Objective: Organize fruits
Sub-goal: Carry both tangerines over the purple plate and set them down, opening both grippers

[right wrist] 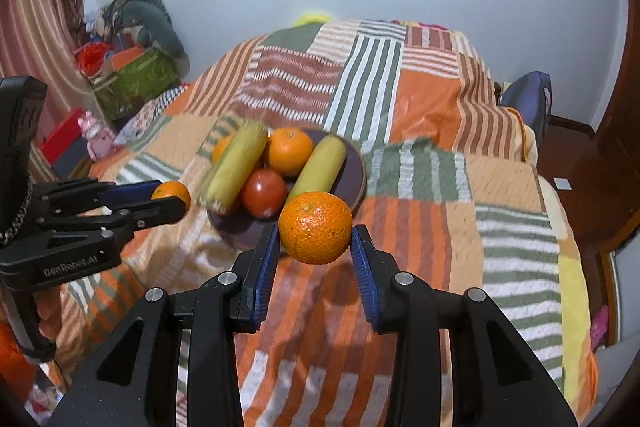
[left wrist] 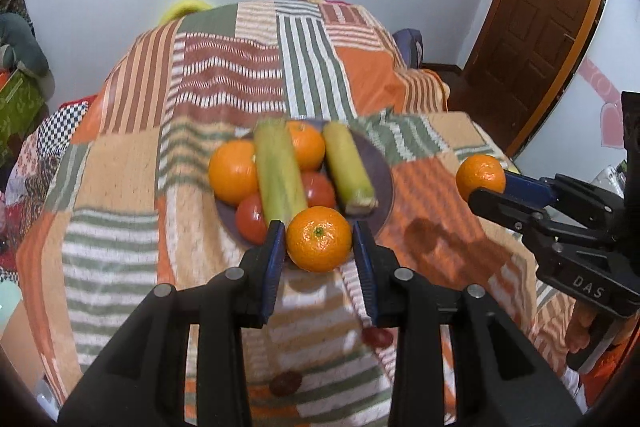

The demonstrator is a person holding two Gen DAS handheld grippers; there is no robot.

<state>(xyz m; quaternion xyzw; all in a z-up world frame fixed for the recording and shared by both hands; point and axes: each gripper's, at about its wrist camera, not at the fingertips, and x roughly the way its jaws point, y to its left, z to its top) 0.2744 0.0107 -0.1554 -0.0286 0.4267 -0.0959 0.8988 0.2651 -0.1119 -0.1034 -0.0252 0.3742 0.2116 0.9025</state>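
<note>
Looking along my left gripper point(left wrist: 319, 241), I see its blue pads clenched on an orange point(left wrist: 319, 239), held above the near rim of the plate point(left wrist: 382, 183). On the plate lie two corn cobs point(left wrist: 279, 175), two oranges and two tomatoes. At the right, my right gripper point(left wrist: 486, 183) grips a second orange point(left wrist: 480, 175) over the quilt point(left wrist: 224, 75).

From my right gripper point(right wrist: 315, 239), its pads clamp the second orange point(right wrist: 315, 227) near the plate point(right wrist: 356, 171). At the left, my left gripper point(right wrist: 176, 201) holds its orange point(right wrist: 170, 191).
</note>
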